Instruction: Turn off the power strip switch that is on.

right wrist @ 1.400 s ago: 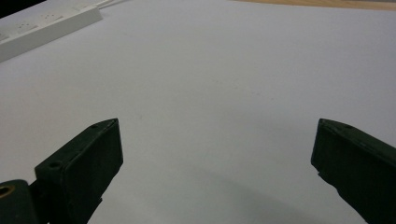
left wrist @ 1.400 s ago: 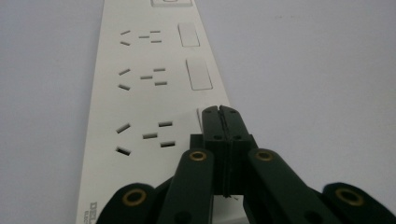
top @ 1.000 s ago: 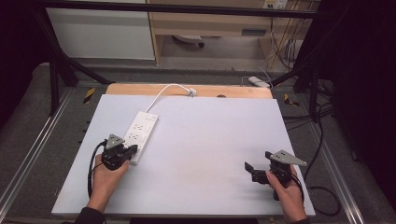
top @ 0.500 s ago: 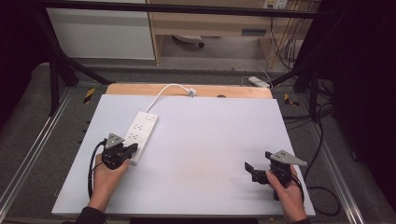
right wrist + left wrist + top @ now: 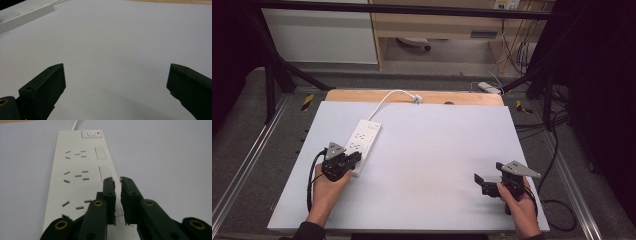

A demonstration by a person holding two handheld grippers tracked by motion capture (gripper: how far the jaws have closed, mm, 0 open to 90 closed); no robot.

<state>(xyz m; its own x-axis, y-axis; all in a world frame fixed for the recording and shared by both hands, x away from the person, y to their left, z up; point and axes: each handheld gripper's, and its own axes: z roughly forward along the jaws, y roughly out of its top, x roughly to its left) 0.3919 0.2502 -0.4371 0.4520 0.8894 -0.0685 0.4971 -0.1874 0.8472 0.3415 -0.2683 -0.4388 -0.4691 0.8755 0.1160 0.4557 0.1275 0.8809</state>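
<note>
A white power strip (image 5: 364, 140) lies on the left half of the pale board, its white cable (image 5: 387, 97) running to the far edge. In the left gripper view its sockets (image 5: 75, 175) and a switch with a red light (image 5: 91, 134) face up. My left gripper (image 5: 354, 159) hovers over the strip's near right edge. Its jaws have just been opening and stand a narrow slit apart (image 5: 117, 180), with nothing between them. Over bare board at the front right, my right gripper (image 5: 480, 183) is wide open and empty (image 5: 116, 68).
The pale board (image 5: 437, 140) rests on a wooden tabletop (image 5: 462, 97) inside a dark metal frame. Cables and a small white device (image 5: 489, 87) lie on the floor beyond the far right corner. A cupboard stands at the back.
</note>
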